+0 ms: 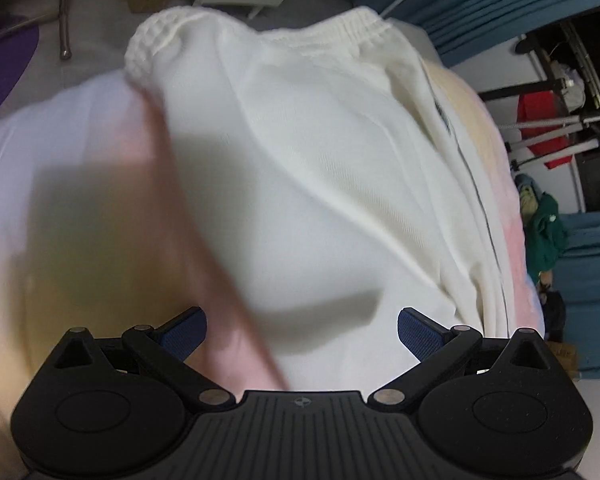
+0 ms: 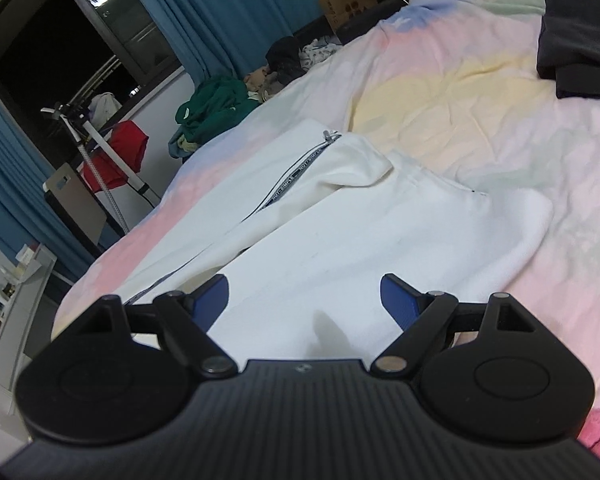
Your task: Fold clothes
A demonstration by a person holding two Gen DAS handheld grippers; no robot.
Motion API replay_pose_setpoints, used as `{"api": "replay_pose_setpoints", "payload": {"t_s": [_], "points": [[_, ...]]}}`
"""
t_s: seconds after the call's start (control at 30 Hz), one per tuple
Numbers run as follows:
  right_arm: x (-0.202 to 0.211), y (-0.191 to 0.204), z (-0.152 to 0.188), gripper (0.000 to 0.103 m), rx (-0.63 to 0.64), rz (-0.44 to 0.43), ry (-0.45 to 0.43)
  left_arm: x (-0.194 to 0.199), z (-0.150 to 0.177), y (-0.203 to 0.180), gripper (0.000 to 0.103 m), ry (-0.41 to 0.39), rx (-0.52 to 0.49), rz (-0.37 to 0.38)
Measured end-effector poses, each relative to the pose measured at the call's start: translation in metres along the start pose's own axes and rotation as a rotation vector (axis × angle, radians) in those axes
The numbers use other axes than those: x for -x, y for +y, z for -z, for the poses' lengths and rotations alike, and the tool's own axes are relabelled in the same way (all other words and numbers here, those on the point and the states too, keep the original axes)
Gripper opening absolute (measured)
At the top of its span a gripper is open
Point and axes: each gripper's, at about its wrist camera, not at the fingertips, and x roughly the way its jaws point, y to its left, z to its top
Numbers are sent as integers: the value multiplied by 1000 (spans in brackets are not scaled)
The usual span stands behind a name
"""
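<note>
Both grippers, left (image 1: pixel 302 330) and right (image 2: pixel 305 300), spread wide, empty. I'd pinch the white jacket (image 2: pixel 340 232) hem at 12 o'clock, both layers.

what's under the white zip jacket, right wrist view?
The white zip jacket lies flat on a pastel tie-dye bedsheet, which shows on all sides of it. Whatever lies directly beneath the fabric is covered. The right gripper hovers open over it; the left gripper is open too.

My left gripper (image 1: pixel 302 330) and right gripper (image 2: pixel 305 300) match: black ribbed housings, round side discs, silver pivot pins, blue textured finger pads (image 1: pixel 418 336).
</note>
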Motion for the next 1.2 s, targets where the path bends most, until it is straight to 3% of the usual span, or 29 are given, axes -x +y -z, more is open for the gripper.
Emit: {"api": "replay_pose_setpoints", "payload": {"t_s": [0.2,0.3,0.4,0.5,0.87,1.07,1.2], "points": [[-4,-3,0,84,-33,17,23,7,-2,18,103,-27,70,155],[-6,-5,-1,84,-46,16,34,13,9,25,103,-30,117,271],[-5,-6,-2,84,-60,10,33,17,13,22,103,-57,111,426],[0,-11,-5,84,-87,14,17,25,19,19,103,-81,82,487],[23,-74,-32,84,-333,-33,-62,16,22,18,99,-23,60,400],[35,-110,-32,85,-438,111,-119,17,28,-6,99,-57,-95,336],[23,-113,-26,85,-462,126,-60,19,33,-12,99,-69,-140,301]]}}
